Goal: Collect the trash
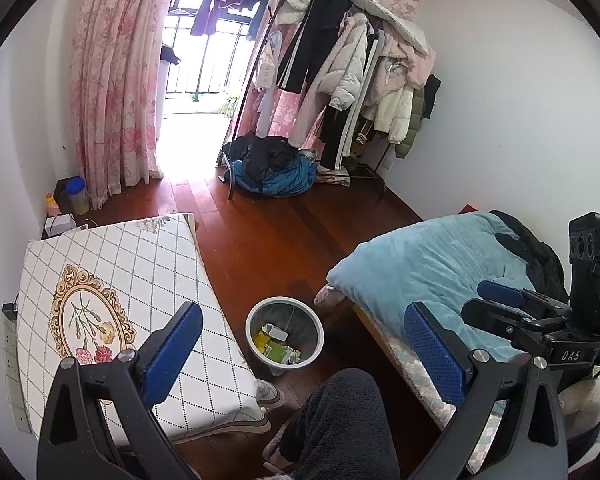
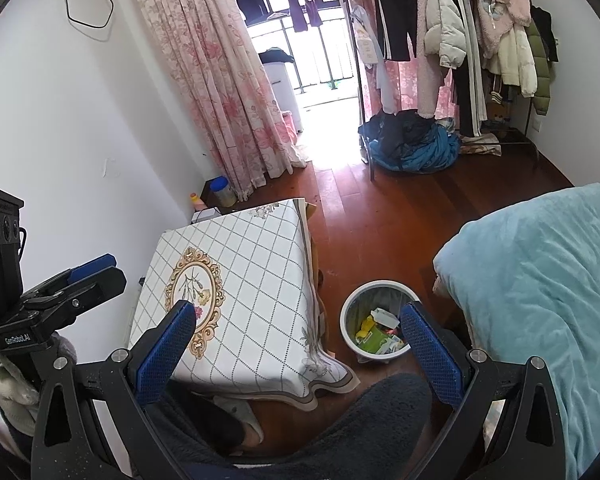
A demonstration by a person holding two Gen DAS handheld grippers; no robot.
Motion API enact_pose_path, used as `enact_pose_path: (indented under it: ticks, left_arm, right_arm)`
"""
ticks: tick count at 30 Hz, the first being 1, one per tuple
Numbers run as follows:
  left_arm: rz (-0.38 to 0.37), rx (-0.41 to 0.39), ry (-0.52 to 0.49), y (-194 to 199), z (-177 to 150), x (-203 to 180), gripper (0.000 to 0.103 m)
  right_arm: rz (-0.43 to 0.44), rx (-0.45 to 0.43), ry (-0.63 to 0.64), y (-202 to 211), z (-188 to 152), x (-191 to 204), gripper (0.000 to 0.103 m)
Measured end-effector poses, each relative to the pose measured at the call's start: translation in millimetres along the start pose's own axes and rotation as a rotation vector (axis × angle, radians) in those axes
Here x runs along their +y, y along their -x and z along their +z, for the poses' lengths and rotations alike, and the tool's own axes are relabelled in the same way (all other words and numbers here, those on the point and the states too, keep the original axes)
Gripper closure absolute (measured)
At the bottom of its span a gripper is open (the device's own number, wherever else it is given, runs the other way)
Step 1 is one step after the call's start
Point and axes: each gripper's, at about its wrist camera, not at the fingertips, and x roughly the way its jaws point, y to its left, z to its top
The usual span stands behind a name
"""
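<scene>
A grey round trash bin (image 1: 285,333) stands on the wooden floor between the table and the bed; it holds yellow, green and white wrappers (image 1: 276,345). It also shows in the right wrist view (image 2: 378,327). My left gripper (image 1: 304,344) is open and empty, held high above the bin and the table. My right gripper (image 2: 298,338) is open and empty, also held high. The right gripper shows at the right of the left wrist view (image 1: 512,300), and the left gripper at the left of the right wrist view (image 2: 84,276).
A table with a white diamond-pattern cloth (image 1: 120,296) is left of the bin. A bed with a light blue blanket (image 1: 432,264) is to the right. The person's dark-clad legs (image 1: 340,428) are below. A clothes rack (image 1: 360,80) and a pile of clothes (image 1: 272,168) stand by the balcony door.
</scene>
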Motion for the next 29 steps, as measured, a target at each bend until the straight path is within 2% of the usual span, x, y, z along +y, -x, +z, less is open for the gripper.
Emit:
enact_pose_path:
  ticks: [22,29]
  left_arm:
    - [0.006,-0.004,0.003,-0.3,0.5,-2.0,0.0]
    - [-0.015,0.002,0.003,-4.5,-1.0,-3.5,0.0]
  right_arm:
    - [-0.002,0.004,0.002,0.6,0.8,2.9,0.0]
    - [0.0,0.005,0.003,0.0,1.2,3.1,0.0]
